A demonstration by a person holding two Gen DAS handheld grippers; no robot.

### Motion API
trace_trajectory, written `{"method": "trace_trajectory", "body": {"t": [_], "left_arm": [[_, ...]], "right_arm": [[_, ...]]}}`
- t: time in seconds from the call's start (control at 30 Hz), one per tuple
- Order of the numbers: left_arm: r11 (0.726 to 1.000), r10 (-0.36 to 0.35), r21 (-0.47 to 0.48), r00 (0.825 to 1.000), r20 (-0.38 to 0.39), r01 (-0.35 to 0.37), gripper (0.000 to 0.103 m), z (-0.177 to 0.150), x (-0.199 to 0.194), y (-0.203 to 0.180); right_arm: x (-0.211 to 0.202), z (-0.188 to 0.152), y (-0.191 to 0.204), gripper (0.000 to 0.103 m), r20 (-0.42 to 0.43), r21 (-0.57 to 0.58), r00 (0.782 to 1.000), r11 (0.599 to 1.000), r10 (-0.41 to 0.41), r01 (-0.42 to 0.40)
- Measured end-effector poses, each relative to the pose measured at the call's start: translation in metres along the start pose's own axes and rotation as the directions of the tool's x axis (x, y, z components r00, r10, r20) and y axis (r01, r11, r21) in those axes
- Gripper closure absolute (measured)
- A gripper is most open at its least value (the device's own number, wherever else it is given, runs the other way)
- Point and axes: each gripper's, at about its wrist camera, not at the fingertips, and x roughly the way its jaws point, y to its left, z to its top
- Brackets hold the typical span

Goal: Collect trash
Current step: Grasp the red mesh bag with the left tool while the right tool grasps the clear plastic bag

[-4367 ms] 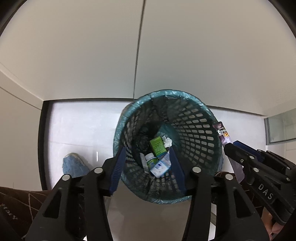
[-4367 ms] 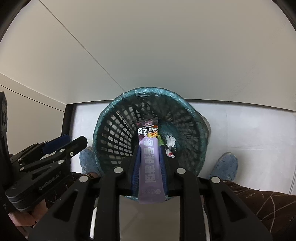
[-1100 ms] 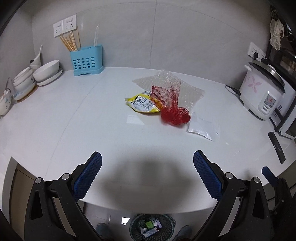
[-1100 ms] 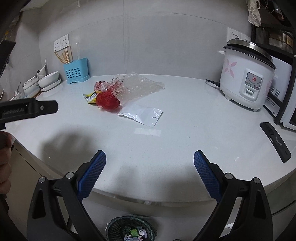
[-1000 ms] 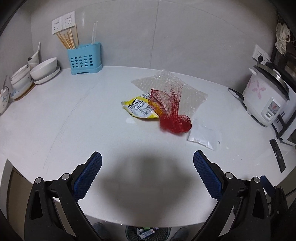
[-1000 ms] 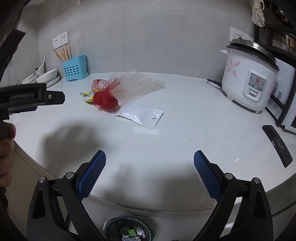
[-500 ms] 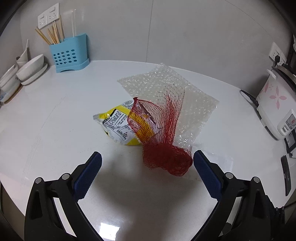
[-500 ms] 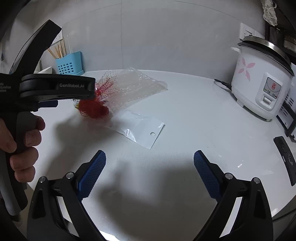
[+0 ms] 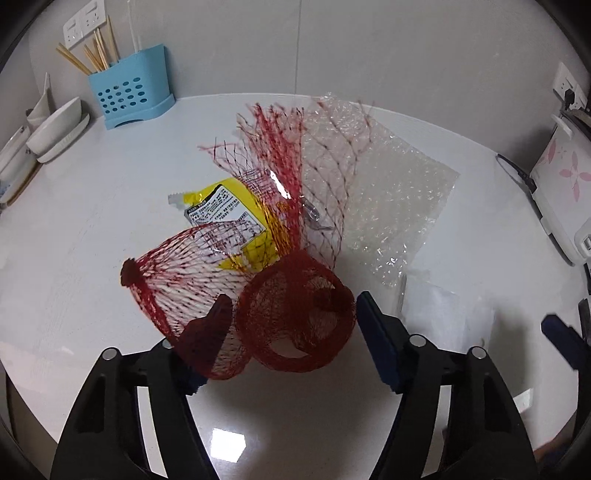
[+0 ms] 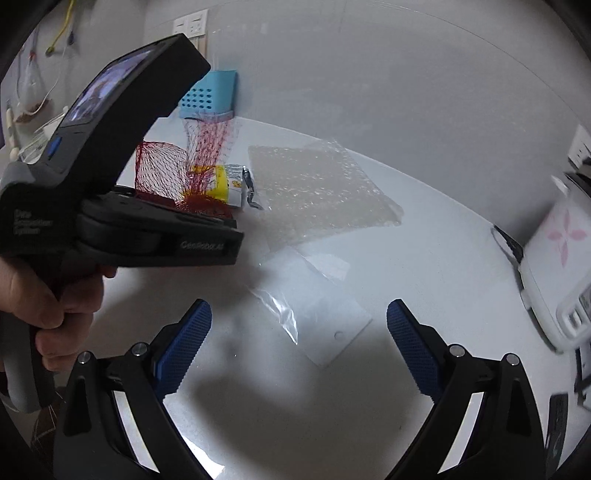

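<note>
The bunched red plastic mesh net point(image 9: 291, 321) is being straddled by the left gripper's point(image 9: 293, 325) spread fingers point(image 9: 376, 343); the right gripper's point(image 10: 297, 347) fingers are being held wide apart above the white counter point(image 10: 424, 258).

A blue holder point(image 9: 130, 92) with chopsticks point(image 9: 92, 55) stands at the back left of the white counter point(image 9: 92, 177), against the wall. White bowls point(image 9: 59, 129) sit stacked to its left, and wall sockets point(image 9: 86, 24) show above it. A white rice cooker point(image 10: 557, 266) with pink flowers stands at the counter's right end.
</note>
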Motion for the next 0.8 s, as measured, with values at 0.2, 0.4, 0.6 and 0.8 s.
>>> {"method": "trace_trajectory", "body": {"t": [0.2,0.4,0.6,0.8], "left_arm": [[0.997,-0.047,0.056,0.999,-0.017,0.048,0.076,-0.01,-0.013,-0.001],[0.993,-0.083,0.09,0.996,0.015,0.081,0.097,-0.013,-0.034,-0.001],[0.991,-0.099,0.096,0.994,0.038,0.095,0.099,-0.009,-0.044,-0.001],[0.991,-0.101,0.089,0.994,0.044,0.097,0.099,-0.008,-0.047,0.003]], "right_arm": [[0.034,0.014,0.0,0.011,-0.114,-0.068,0.991,0.995,0.064,-0.072],[0.054,0.019,-0.004,0.011,-0.157,-0.02,0.985,0.997,0.069,-0.073],[0.066,0.015,-0.004,0.015,-0.195,-0.021,0.978,0.997,0.07,-0.075],[0.066,0.015,-0.005,0.045,-0.189,0.024,0.976,0.994,0.108,-0.106]]}}
